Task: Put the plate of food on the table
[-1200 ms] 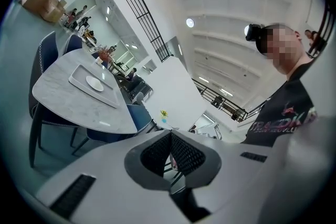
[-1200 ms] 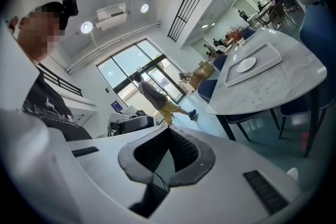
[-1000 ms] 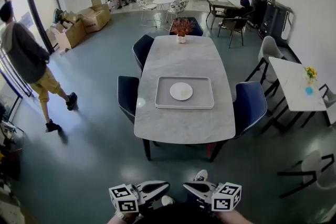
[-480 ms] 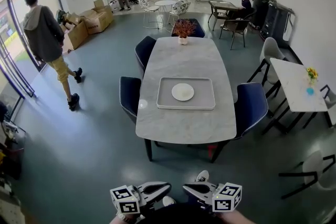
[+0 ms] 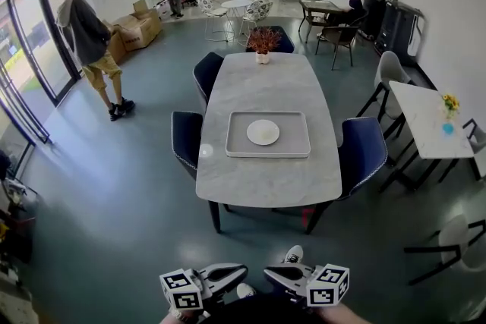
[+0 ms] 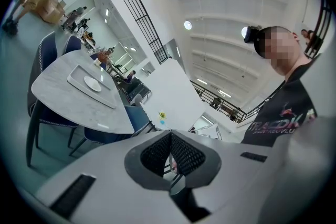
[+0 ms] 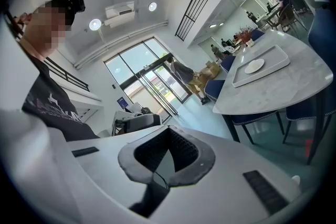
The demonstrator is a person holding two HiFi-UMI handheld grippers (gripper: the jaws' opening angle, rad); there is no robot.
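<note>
A white plate (image 5: 263, 132) lies on a grey tray (image 5: 235, 146) in the middle of the marble table (image 5: 266, 178); I cannot make out any food on it. Both grippers are held low by my body, well short of the table's near end. The left gripper (image 5: 231, 272) and right gripper (image 5: 277, 272) point toward each other, each with its jaws together and nothing between them. In the left gripper view the plate (image 6: 92, 84) and tray (image 6: 107, 97) sit far off at left. The right gripper view shows the plate (image 7: 254, 66) on the tray (image 7: 273, 63) at upper right.
Dark blue chairs (image 5: 184, 140) (image 5: 362, 152) flank the table and a potted plant (image 5: 263, 40) stands at its far end. A person (image 5: 89, 34) walks near the glass doors at left. A white side table (image 5: 425, 117) stands at right. Cardboard boxes (image 5: 137, 25) and more people are farther back.
The person at left has walked away from me toward the boxes. The grippers, plate and tray have not moved.
</note>
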